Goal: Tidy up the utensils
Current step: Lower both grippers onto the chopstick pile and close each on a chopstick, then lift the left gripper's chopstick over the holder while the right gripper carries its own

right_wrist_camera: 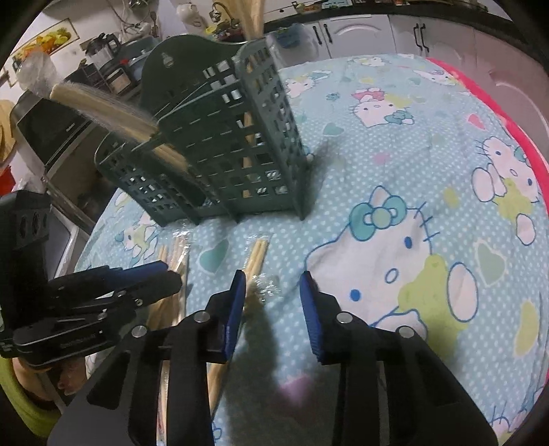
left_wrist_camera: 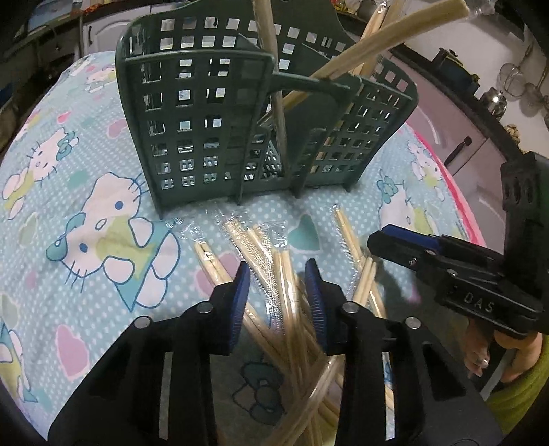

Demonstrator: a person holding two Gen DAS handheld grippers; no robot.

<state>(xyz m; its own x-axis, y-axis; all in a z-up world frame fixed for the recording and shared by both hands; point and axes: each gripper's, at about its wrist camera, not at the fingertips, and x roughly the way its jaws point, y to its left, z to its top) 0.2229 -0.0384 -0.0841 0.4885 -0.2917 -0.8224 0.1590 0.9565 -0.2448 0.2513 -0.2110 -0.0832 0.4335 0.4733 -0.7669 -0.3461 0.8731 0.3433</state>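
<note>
A dark green slotted utensil holder stands on the cloth, with pale chopsticks leaning out of its compartments. Several wrapped chopstick pairs lie scattered in front of it. My left gripper hangs over this pile, jaws apart, with sticks running beneath the gap and no pad pressing on them. My right gripper is also open above the cloth; one wrapped pair lies by its left finger. Each gripper shows in the other's view: the right, the left.
A cartoon-cat patterned cloth with a pink edge covers the table. Kitchen cabinets, a counter with appliances and hanging utensils ring the table. A person's hand and green sleeve hold the right gripper.
</note>
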